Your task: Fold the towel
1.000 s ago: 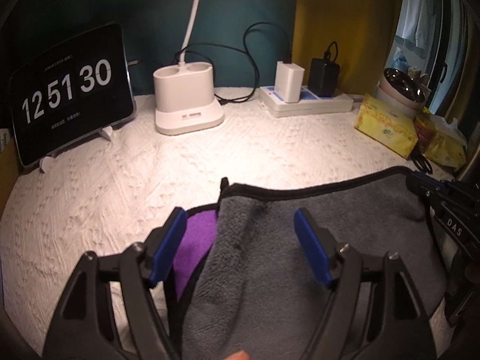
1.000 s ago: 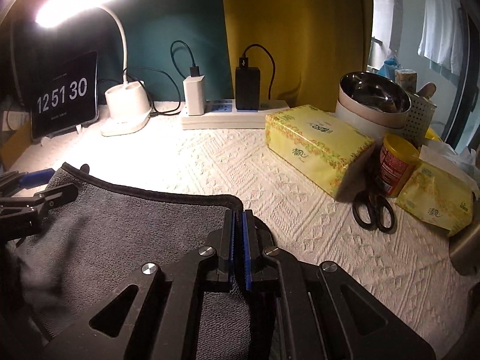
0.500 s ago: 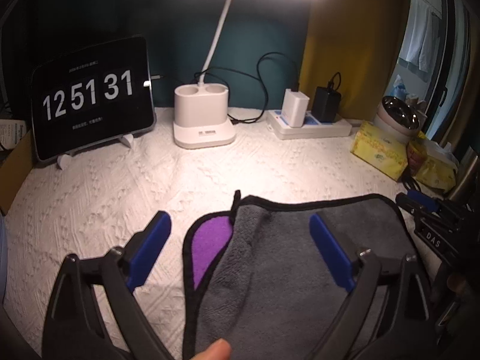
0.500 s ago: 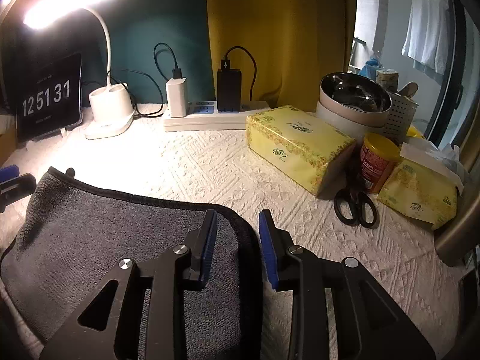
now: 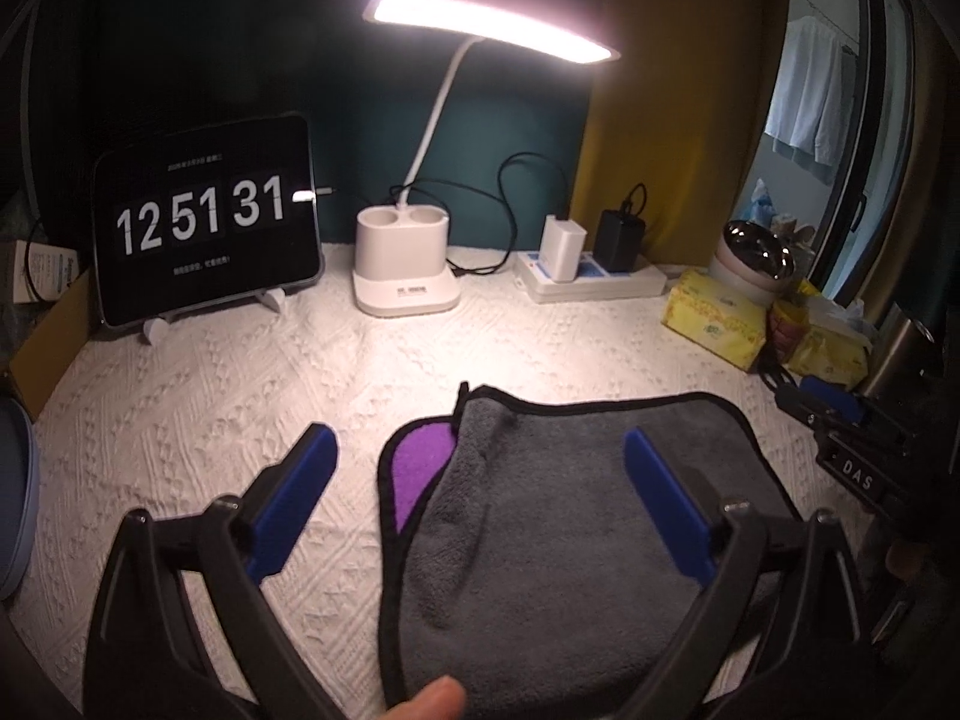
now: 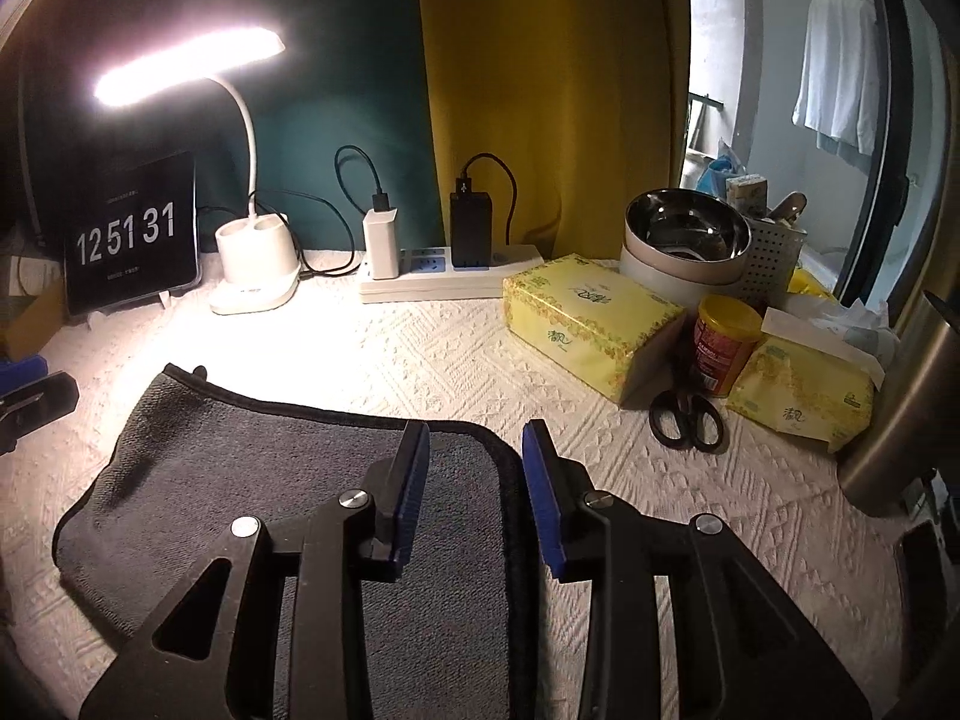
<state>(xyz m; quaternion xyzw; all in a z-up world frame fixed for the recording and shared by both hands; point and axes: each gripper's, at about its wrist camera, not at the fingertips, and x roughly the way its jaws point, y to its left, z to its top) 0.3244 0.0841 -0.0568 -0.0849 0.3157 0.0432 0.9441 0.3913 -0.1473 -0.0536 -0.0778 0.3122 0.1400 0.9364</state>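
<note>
Right gripper (image 6: pixel 475 492), clamped on towel edge a second ago, now standing partly open, holding nothing. Left gripper (image 5: pixel 480 498) spreading wide, empty, lifting back. Towel (image 5: pixel 570 516) lying folded on tablecloth (image 5: pixel 240 396), purple underside peeking at left corner. Fold likely laid down.

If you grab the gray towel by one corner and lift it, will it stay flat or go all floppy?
Probably floppy: the towel already lies folded in soft wrinkles, its purple underside peeking out. It looks plush, so likely not slippery. The folded layers would probably fall open.
</note>
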